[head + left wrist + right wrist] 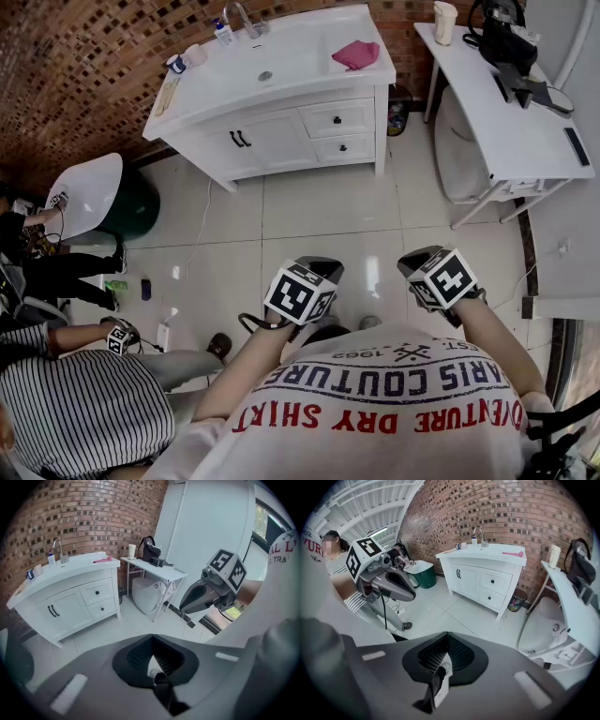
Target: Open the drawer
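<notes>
White vanity cabinet (272, 141) against the brick wall (84, 66), well apart from both grippers. Its two drawers (337, 119), stacked at the cabinet's right end, both shut flush. Left gripper (153, 655): jaws pressed together, nothing between. Right gripper (446, 651): likewise. Pink cloth (356, 53) on the vanity top.

Glossy white vanity (309, 52), rough brick wall (84, 66), shiny tiled floor (309, 206).

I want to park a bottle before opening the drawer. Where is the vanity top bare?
Bare between the basin drain and the pink cloth, and along the front edge of the vanity top. Crowded at the back left: faucet, soap bottle, small containers.
</notes>
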`<action>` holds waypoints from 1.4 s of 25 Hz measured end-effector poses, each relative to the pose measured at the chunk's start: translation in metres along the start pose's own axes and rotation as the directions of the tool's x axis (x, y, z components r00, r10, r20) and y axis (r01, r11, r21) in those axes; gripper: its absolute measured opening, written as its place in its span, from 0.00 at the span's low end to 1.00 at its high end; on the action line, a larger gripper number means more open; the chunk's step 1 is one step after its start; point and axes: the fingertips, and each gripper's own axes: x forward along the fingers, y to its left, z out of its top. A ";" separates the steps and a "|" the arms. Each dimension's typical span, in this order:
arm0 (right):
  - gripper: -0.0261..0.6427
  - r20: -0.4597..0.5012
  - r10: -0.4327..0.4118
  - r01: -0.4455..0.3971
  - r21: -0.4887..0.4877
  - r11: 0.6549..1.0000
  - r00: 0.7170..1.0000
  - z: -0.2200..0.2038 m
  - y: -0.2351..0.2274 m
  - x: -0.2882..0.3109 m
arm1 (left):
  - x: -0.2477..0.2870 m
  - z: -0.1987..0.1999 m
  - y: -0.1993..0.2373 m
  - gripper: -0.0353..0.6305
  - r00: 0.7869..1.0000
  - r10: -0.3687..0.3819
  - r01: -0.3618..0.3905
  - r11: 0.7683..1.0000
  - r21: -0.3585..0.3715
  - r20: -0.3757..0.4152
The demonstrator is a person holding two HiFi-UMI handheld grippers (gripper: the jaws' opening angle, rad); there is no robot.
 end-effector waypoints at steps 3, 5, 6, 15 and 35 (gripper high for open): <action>0.05 -0.001 0.008 -0.008 0.002 1.000 1.000 0.002 -0.005 0.005 | 0.006 0.001 0.002 0.05 1.000 -0.004 0.004 1.000 -0.009 -0.002; 0.05 -0.002 0.008 -0.008 0.000 1.000 1.000 0.007 -0.008 0.010 | 0.009 0.001 0.009 0.05 1.000 -0.004 0.004 1.000 -0.008 -0.005; 0.05 -0.004 0.006 -0.006 -0.004 1.000 1.000 0.011 -0.009 0.014 | 0.010 0.001 0.015 0.05 1.000 -0.004 0.004 1.000 -0.011 -0.005; 0.05 -0.048 0.014 -0.014 0.002 1.000 0.999 0.058 -0.045 0.059 | 0.029 0.019 0.093 0.05 1.000 -0.016 0.015 0.998 -0.057 -0.007; 0.05 -0.106 -0.032 0.048 0.145 0.988 0.994 0.294 -0.175 0.189 | 0.057 0.130 0.409 0.05 0.995 -0.095 0.093 0.992 -0.089 -0.027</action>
